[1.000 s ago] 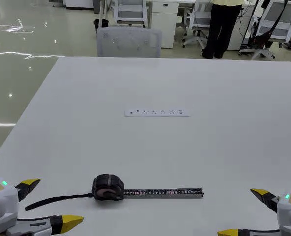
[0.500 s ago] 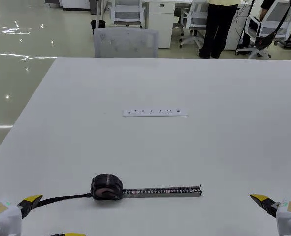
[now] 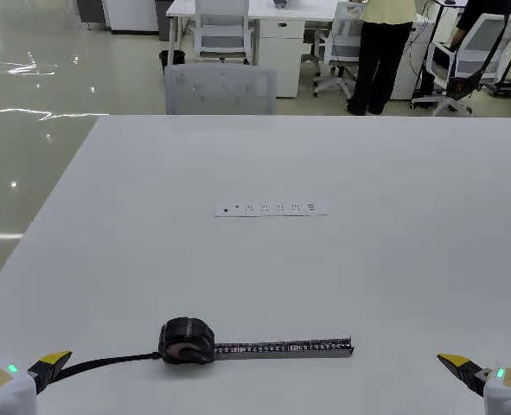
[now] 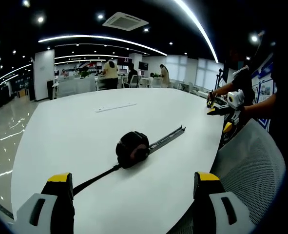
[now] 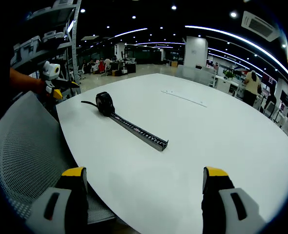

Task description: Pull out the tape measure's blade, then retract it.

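Yellow-tipped fingers (image 4: 61, 178) of the left gripper (image 4: 134, 178) stand wide apart holding nothing, and the right gripper (image 5: 144, 171) is spread just as wide and empty at the near edge of the white table (image 3: 324, 156). Between the two, touching neither, lies the black tape measure (image 3: 187, 341), its blade (image 3: 285, 348) stretched flat along the tabletop toward the right gripper and its black strap (image 3: 108, 360) trailing toward the left one. Farther back, mid-table, sits a white power strip (image 3: 271, 208).
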